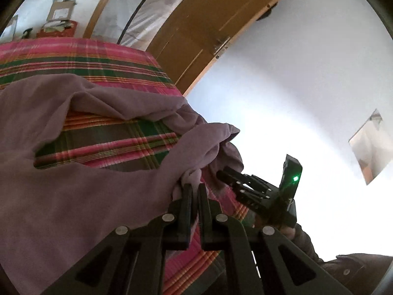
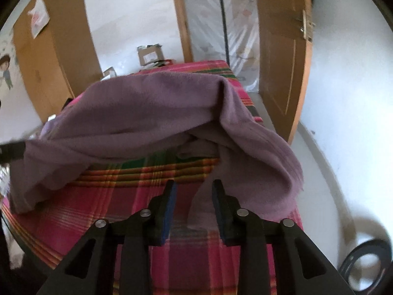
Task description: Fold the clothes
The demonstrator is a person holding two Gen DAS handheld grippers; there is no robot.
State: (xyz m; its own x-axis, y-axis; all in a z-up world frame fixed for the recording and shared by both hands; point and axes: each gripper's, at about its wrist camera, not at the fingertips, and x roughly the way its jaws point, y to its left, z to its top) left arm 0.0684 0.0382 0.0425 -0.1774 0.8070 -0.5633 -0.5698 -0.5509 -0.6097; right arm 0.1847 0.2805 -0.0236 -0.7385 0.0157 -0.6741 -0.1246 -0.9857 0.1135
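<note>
Left wrist view: I keep my left gripper (image 1: 194, 186) pinched on the purple garment (image 1: 61, 196) to lift its edge, right gripper (image 2: 194, 184) spread just beside it.

Both wrist views look closely down at the purple cloth (image 1: 73, 196).

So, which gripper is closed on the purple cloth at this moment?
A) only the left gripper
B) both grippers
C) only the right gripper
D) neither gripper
A: the left gripper pinches a bunch of the purple cloth, while the right gripper stands open over the plaid cover, its pads not pressing on the cloth.
</note>
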